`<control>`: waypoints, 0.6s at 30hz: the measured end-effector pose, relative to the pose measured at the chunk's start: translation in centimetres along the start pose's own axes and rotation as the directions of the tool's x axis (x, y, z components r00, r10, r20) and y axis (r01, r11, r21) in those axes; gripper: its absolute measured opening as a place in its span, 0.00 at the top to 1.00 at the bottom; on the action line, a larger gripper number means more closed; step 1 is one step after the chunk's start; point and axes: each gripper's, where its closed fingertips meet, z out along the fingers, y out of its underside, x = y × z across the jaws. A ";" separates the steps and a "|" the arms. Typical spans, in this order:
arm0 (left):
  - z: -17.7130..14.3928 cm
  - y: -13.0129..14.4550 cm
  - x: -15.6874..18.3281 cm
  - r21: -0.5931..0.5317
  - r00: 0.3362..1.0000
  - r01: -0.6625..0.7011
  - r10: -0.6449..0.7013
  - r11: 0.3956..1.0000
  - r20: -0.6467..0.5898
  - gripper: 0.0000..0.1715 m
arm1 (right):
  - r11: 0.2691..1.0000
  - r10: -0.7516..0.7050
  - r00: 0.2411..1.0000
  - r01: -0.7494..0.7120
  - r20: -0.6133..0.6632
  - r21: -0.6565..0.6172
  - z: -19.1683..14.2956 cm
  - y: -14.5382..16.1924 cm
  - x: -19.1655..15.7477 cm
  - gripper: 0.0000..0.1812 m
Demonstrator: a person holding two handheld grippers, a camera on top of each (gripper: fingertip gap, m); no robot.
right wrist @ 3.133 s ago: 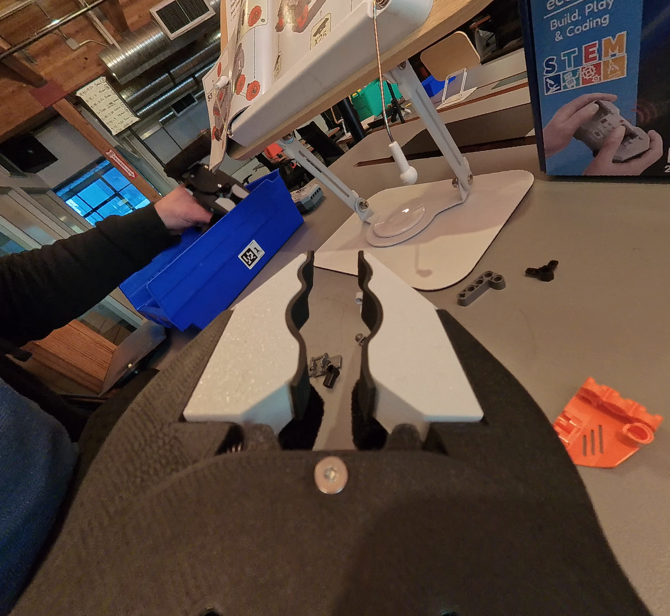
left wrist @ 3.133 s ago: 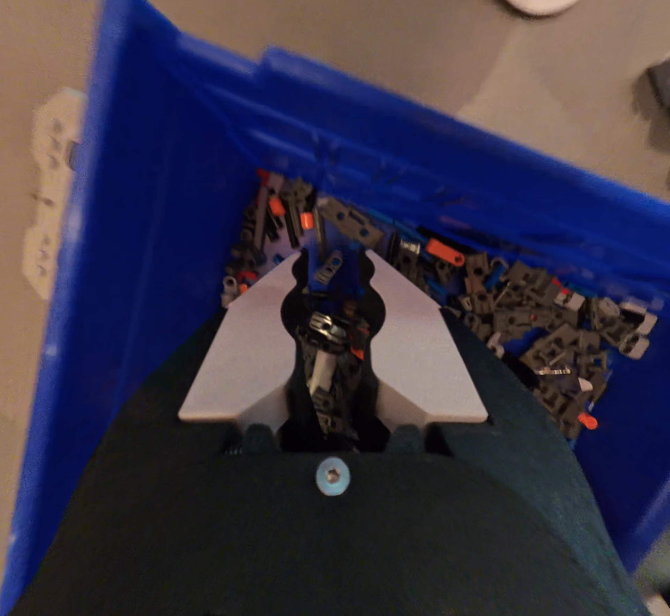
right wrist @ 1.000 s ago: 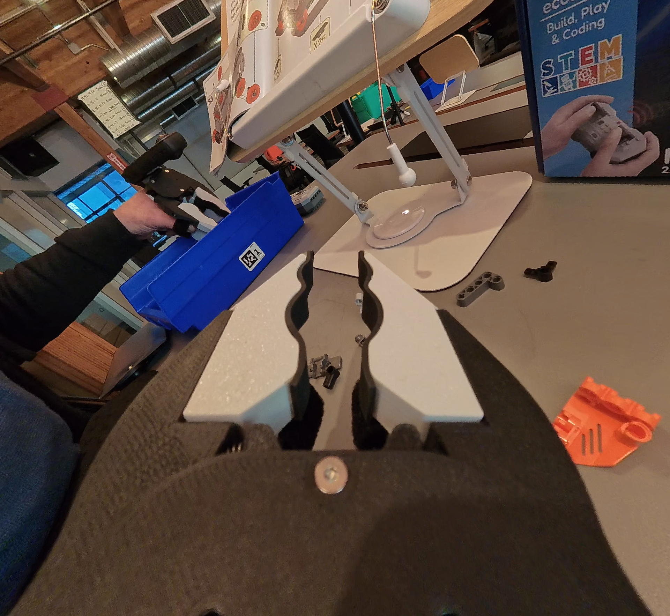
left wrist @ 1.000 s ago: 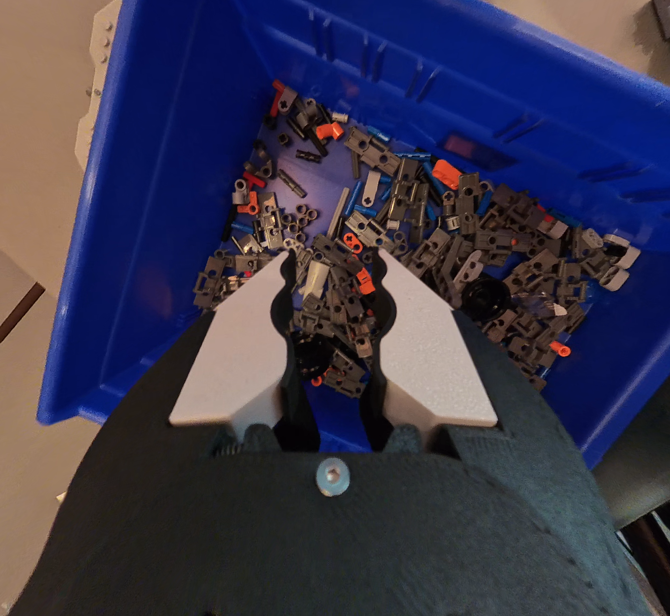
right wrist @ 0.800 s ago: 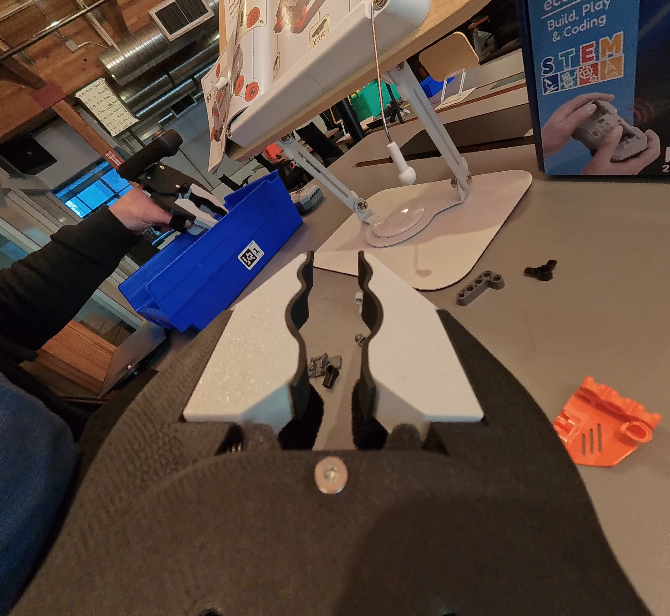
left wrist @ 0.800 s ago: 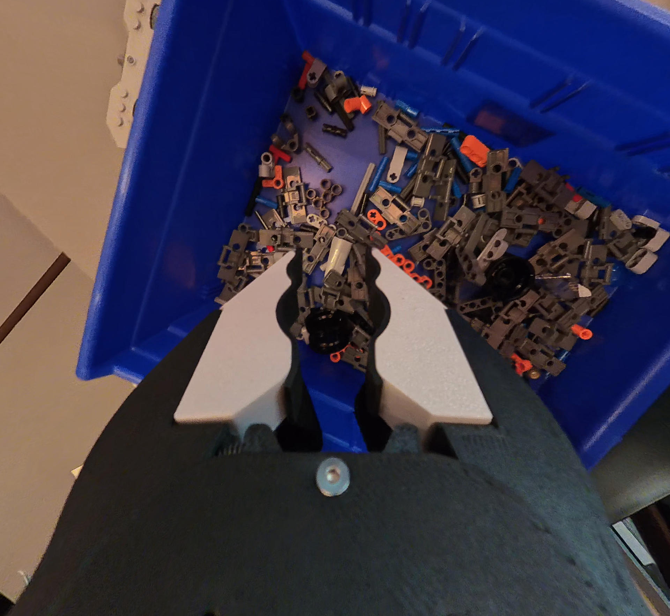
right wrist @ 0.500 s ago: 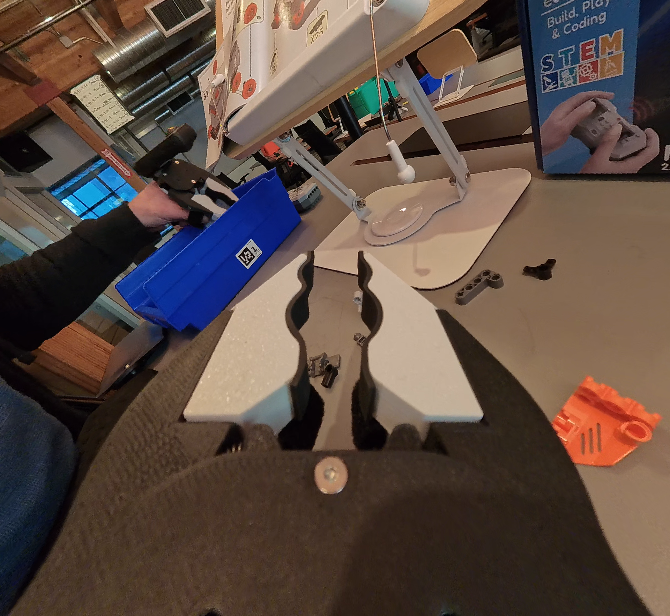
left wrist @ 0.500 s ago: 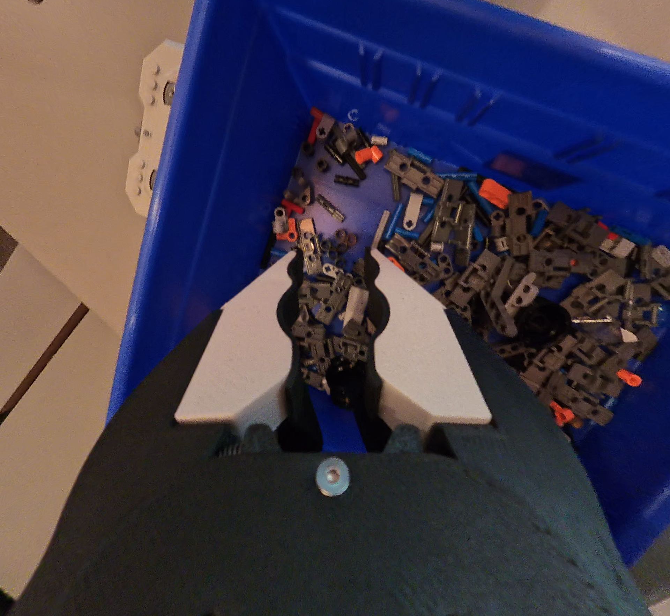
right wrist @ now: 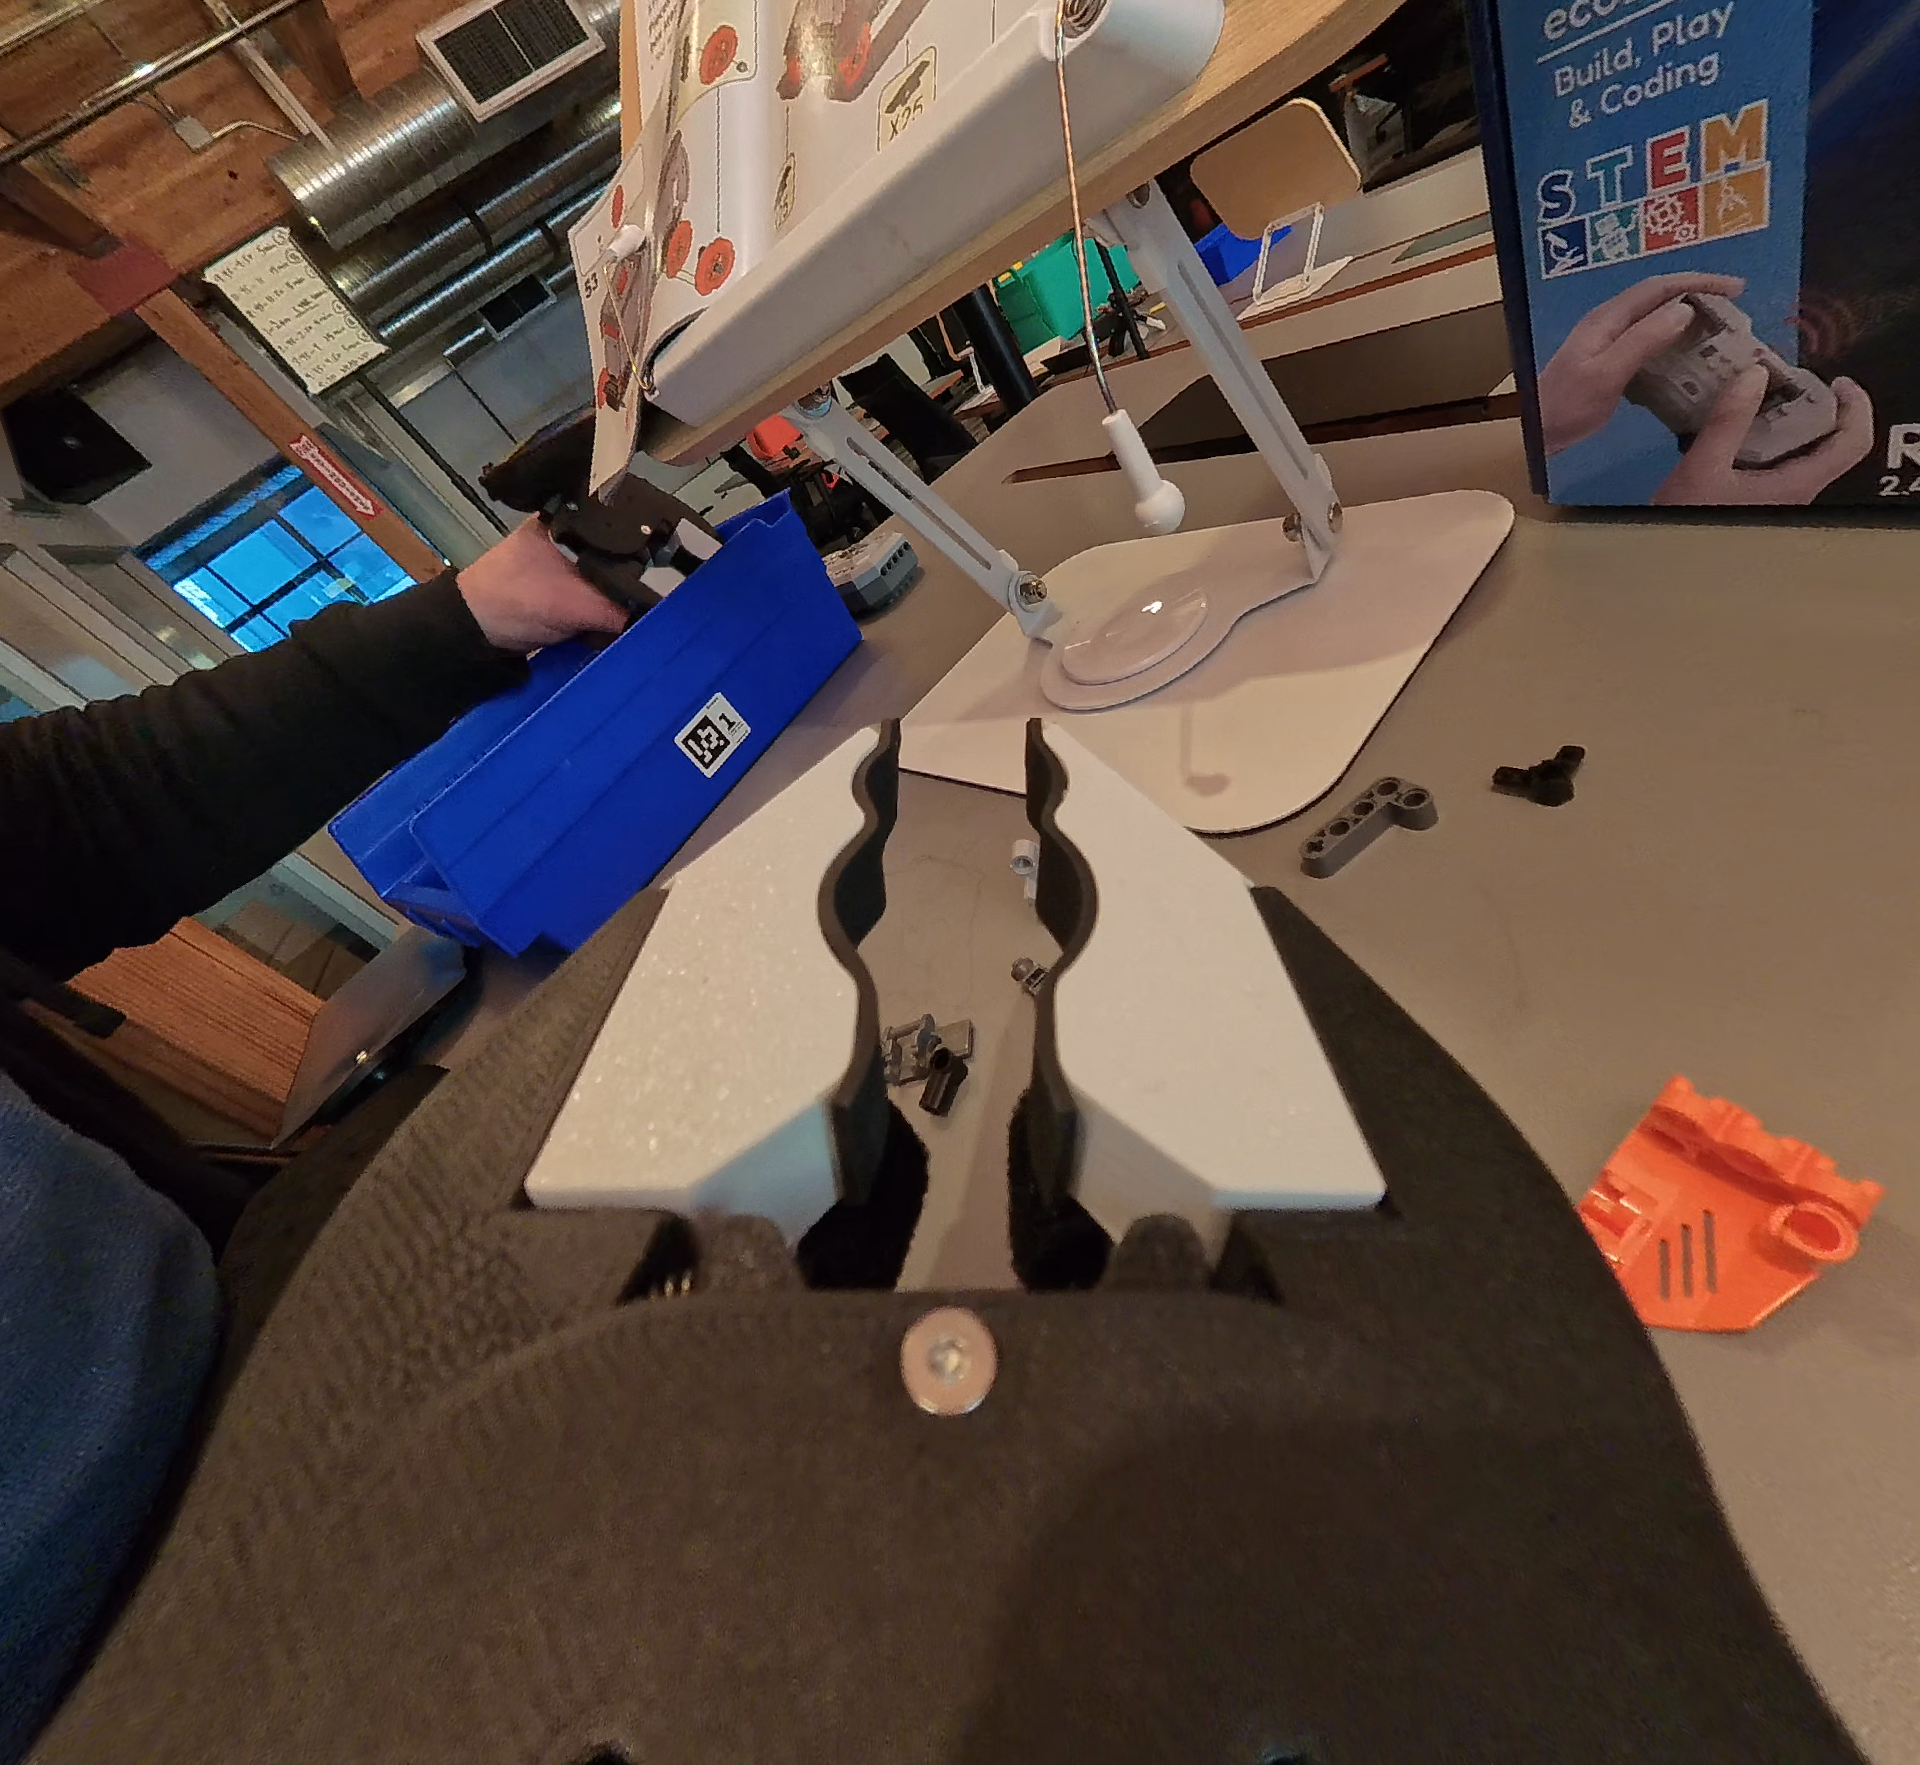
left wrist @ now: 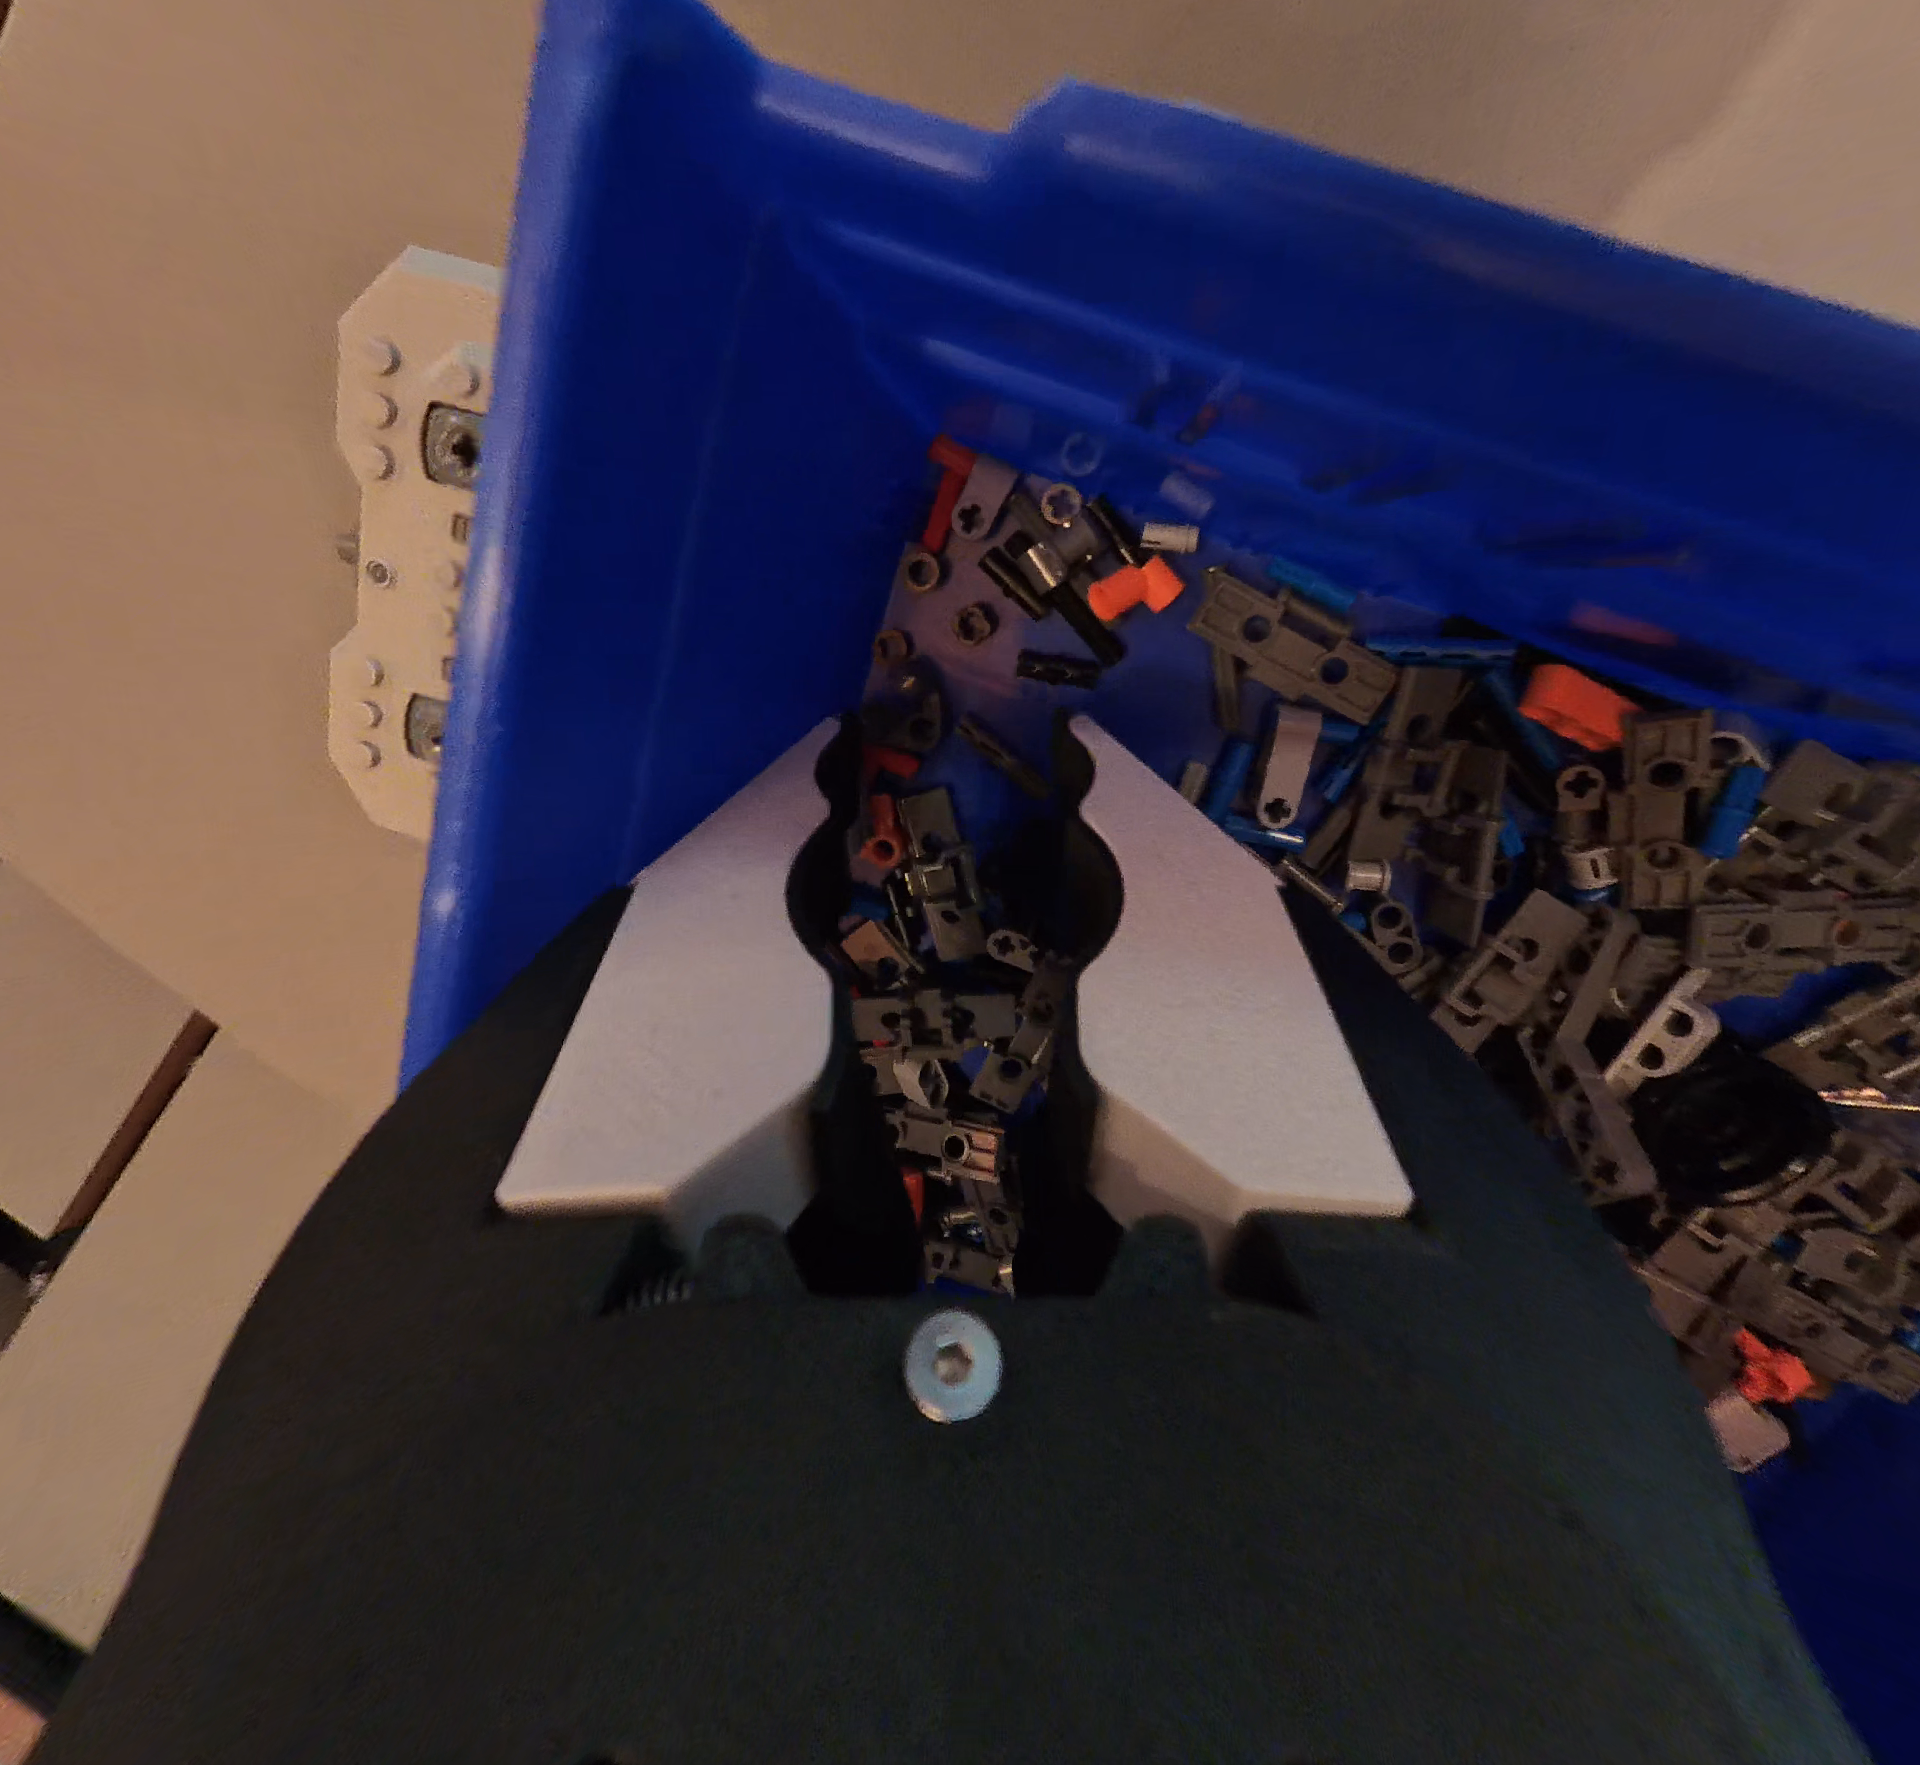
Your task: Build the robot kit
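Note:
My left gripper (left wrist: 956, 739) is open and reaches down inside a blue bin (left wrist: 665, 489), close to its left corner. Its fingertips hang just over a heap of small grey, black, orange and blue building pieces (left wrist: 935, 894); nothing is gripped between the jaws. The right wrist view shows the same bin (right wrist: 623, 739) and a hand holding the left gripper (right wrist: 623, 541) over it. My right gripper (right wrist: 958, 739) is open and empty, low over the grey table (right wrist: 1558, 967). A few small grey and black pieces (right wrist: 925, 1055) lie on the table between its fingers.
A white studded plate (left wrist: 405, 552) lies outside the bin's left wall. A white book stand (right wrist: 1226, 635) with an open instruction booklet stands ahead, and a blue box (right wrist: 1683, 188) at the back right. A grey angled beam (right wrist: 1366, 811), a black connector (right wrist: 1538, 770) and an orange panel (right wrist: 1725, 1237) lie at right.
My left gripper rose out of the bin, swung over the pile, then dropped low into the bin's left corner, still open. My right gripper has stayed still.

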 end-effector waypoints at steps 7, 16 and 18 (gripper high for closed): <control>-0.2 0.3 0.2 0.004 1.000 -0.023 0.023 1.000 0.010 0.96 | 1.000 -0.002 1.000 0.002 -0.001 0.003 0.0 0.0 0.0 0.88; -1.2 0.3 0.8 0.033 0.999 -0.041 0.041 0.999 0.005 0.92 | 1.000 -0.002 1.000 0.002 0.003 0.005 0.0 -0.1 -0.1 0.88; -0.9 0.4 0.3 0.017 1.000 -0.026 0.026 1.000 0.010 0.86 | 1.000 -0.002 1.000 0.002 0.003 0.004 0.0 -0.1 -0.1 0.88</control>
